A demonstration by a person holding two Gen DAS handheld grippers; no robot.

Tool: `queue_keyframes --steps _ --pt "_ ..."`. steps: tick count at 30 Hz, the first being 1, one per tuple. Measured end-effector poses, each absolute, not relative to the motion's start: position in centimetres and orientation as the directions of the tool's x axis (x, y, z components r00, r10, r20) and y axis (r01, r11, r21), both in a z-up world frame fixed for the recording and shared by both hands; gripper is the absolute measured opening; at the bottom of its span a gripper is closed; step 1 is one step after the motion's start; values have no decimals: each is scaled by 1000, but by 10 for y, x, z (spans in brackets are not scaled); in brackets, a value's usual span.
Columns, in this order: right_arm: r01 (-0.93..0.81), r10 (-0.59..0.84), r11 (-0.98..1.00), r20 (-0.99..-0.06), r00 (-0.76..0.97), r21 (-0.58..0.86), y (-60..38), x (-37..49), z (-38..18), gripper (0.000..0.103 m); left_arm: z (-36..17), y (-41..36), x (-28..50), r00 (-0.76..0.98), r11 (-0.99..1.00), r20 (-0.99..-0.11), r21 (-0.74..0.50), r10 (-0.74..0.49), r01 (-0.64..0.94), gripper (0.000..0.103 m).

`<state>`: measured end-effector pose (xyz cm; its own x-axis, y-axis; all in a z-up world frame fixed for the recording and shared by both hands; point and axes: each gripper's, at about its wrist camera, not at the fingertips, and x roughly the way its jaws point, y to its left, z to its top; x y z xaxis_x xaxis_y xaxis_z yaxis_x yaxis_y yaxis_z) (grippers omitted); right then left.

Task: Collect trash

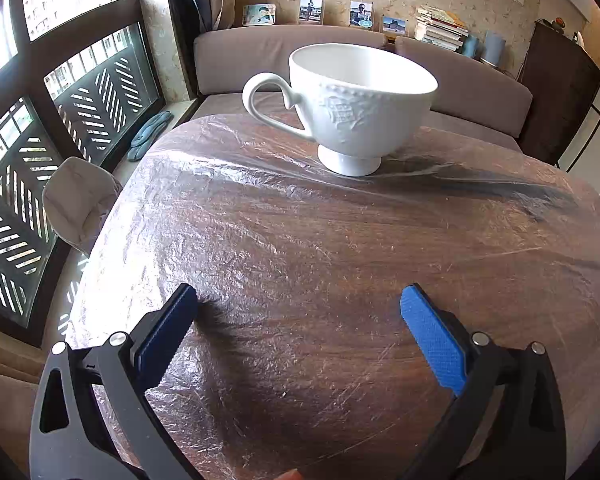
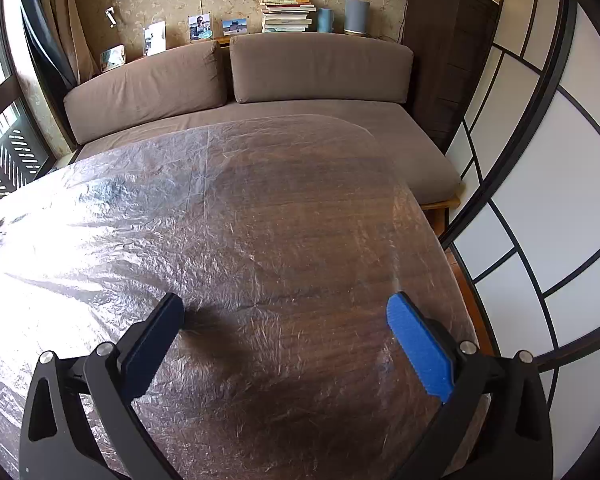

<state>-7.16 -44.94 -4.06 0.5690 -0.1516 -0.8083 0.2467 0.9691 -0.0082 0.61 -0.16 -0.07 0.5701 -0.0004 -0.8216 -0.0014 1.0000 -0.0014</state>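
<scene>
Left gripper [image 1: 298, 300] and right gripper [image 2: 284, 308] are held spread, empty, over the plastic sheet [image 1: 260, 220] — likely the trash, nothing gripped yet. White cup [image 1: 356, 108] ahead must probably be cleared first.

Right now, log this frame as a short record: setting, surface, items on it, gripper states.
setting: room with a brown sofa behind the table
surface: wooden table under crinkled clear plastic sheet
items: white teacup, upright, empty as far as visible
left gripper: open, holding nothing
right gripper: open, holding nothing
trash: only the sheet shows
</scene>
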Motion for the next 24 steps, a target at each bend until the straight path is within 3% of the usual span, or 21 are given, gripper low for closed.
queue_keyframes --steps 24 --pt "247 -151 969 -808 569 -8 -450 -72 -41 99 -1 -1 7 570 1000 -822 -4 1 -8 102"
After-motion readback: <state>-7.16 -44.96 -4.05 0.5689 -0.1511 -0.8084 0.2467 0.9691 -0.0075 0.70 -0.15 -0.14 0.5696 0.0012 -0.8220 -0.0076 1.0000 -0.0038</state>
